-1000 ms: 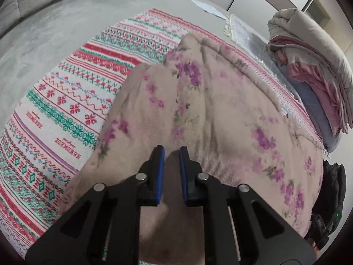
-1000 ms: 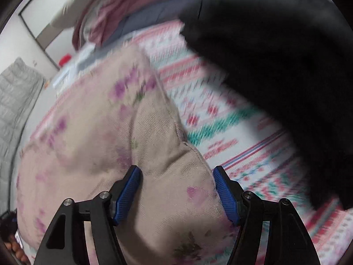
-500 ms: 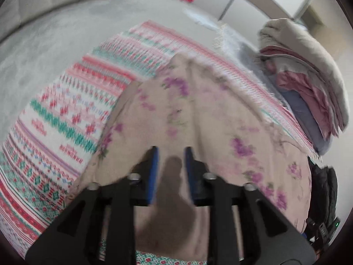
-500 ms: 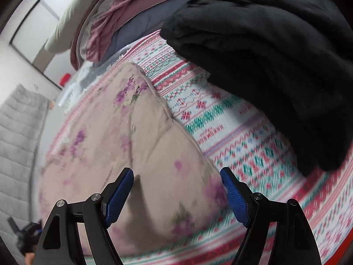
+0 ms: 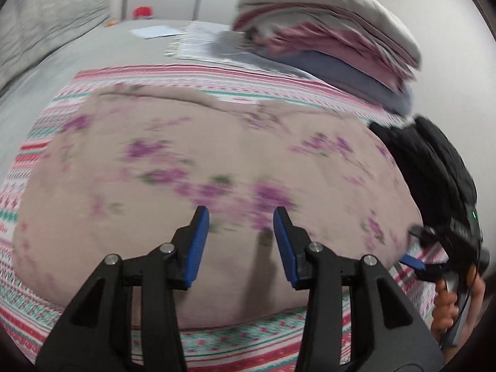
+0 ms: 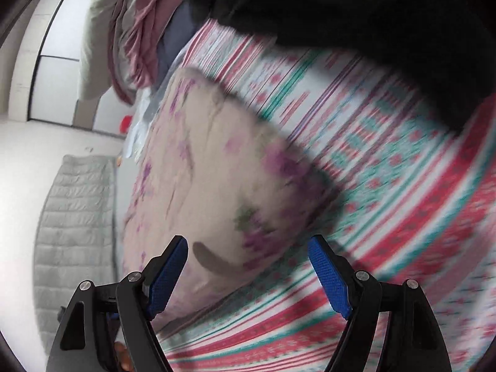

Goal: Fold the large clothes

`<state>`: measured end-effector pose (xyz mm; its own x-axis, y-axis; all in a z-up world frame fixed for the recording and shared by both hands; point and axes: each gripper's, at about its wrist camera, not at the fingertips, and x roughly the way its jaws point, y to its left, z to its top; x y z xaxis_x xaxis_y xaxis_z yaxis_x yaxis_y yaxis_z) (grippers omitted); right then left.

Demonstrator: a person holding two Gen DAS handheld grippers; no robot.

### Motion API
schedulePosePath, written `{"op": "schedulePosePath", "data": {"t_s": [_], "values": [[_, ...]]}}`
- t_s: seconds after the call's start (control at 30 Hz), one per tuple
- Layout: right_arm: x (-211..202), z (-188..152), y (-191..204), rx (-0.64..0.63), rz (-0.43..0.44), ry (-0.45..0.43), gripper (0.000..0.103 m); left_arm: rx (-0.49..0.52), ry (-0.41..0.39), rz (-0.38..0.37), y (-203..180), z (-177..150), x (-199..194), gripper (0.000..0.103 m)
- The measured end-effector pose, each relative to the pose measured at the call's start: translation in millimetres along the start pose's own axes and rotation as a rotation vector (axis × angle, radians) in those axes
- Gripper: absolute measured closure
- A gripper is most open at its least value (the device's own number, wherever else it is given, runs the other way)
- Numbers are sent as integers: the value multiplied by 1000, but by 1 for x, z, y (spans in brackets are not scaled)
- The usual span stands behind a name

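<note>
A beige garment with purple flowers lies folded flat on a striped red, green and white blanket. My left gripper hovers over its near edge, jaws open and empty. My right gripper is open and empty above the garment's near corner, over the blanket. The right gripper and the hand holding it also show at the right edge of the left wrist view.
A stack of folded bedding in cream, pink and blue lies at the back right. A black garment pile lies beside the floral garment, also seen in the left view. A grey quilted mat and white closet doors lie beyond.
My left gripper's jaws have opened from nearly shut and the view has swung right across the garment. My right gripper has pulled back and off the garment's corner, staying open.
</note>
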<state>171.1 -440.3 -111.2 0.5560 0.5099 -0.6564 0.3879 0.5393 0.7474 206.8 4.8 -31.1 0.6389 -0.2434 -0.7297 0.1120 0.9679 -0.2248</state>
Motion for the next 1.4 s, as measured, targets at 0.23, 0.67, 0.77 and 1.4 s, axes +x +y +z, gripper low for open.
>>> {"op": "schedulePosePath", "data": {"t_s": [0.23,0.67,0.77,1.4], "values": [[32,2,2,95,46,10,20,74,-12,-17,-25,-9,2,47],[53,3,14,142,28,-72,12,170,105,91,-37,-24,40,33],[55,2,18,149,22,-94,12,177,101,103,-39,-26,39,33],[35,-13,57,-3,23,-232,50,186,81,140,-45,-27,42,33]]}}
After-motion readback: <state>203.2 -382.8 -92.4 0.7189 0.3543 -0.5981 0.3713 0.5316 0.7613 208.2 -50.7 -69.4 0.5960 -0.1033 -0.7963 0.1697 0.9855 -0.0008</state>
